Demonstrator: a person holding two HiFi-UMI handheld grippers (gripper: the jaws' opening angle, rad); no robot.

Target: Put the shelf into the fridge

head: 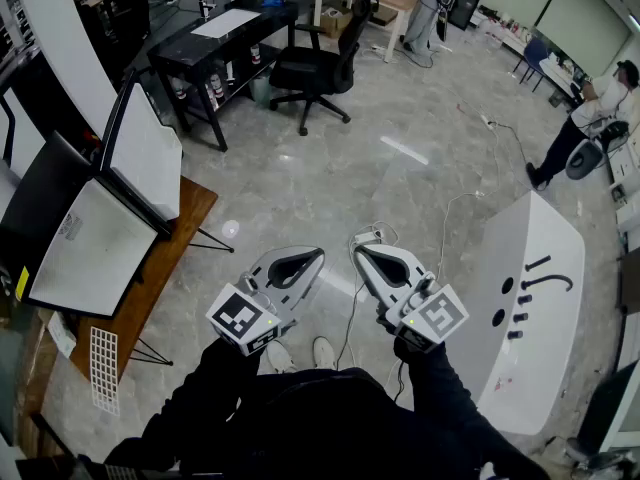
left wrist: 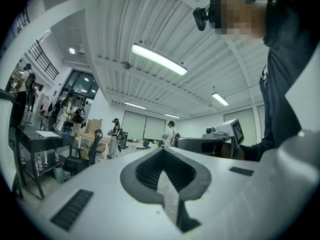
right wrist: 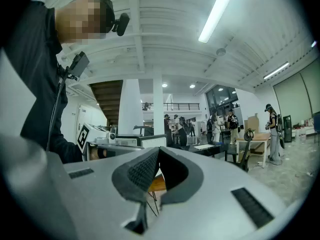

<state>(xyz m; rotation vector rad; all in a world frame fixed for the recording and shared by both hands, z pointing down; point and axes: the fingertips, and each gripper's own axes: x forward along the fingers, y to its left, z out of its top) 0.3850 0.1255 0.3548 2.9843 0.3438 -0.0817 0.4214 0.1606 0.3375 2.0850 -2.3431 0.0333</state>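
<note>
A white wire-grid shelf (head: 103,368) lies at the near end of a wooden table (head: 190,213) on the left of the head view. Further along that table stand two white box-shaped fridge units with black edges (head: 95,253) (head: 148,156). My left gripper (head: 318,254) and right gripper (head: 358,252) are held side by side over the floor, right of the table and well away from the shelf. Both are shut with nothing between the jaws. The left gripper (left wrist: 162,150) and the right gripper (right wrist: 157,149) point level across the room.
A large white curved unit with black handles (head: 530,298) stands at the right. A black office chair (head: 315,68) and a black desk (head: 215,43) are further off, and cables (head: 455,203) trail on the grey floor. People stand at the far tables.
</note>
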